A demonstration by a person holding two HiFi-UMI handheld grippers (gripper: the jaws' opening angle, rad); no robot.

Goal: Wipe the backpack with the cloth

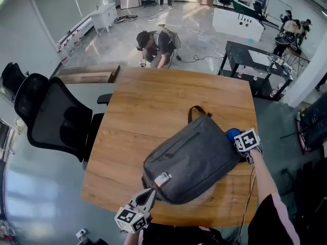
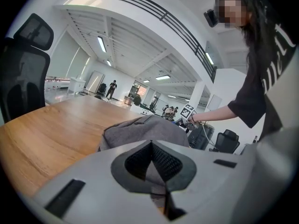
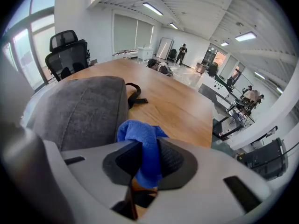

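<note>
A grey backpack (image 1: 194, 160) lies flat on the wooden table (image 1: 163, 101), its black handle (image 1: 196, 111) pointing to the far side. My left gripper (image 1: 151, 193) is at the bag's near left corner, beside a small tag (image 1: 162, 179). In the left gripper view, the left gripper (image 2: 152, 148) is shut on a fold of the backpack (image 2: 140, 129). My right gripper (image 1: 238, 143) sits at the bag's right edge, shut on a blue cloth (image 1: 231, 133). In the right gripper view, the cloth (image 3: 142, 134) bunches out of the right gripper (image 3: 147, 150) beside the backpack (image 3: 79, 111).
A black office chair (image 1: 51, 116) stands against the table's left side. A person (image 1: 156, 45) crouches on the floor past the far edge. A black desk (image 1: 250, 60) stands at the back right. The near table edge runs just under the bag.
</note>
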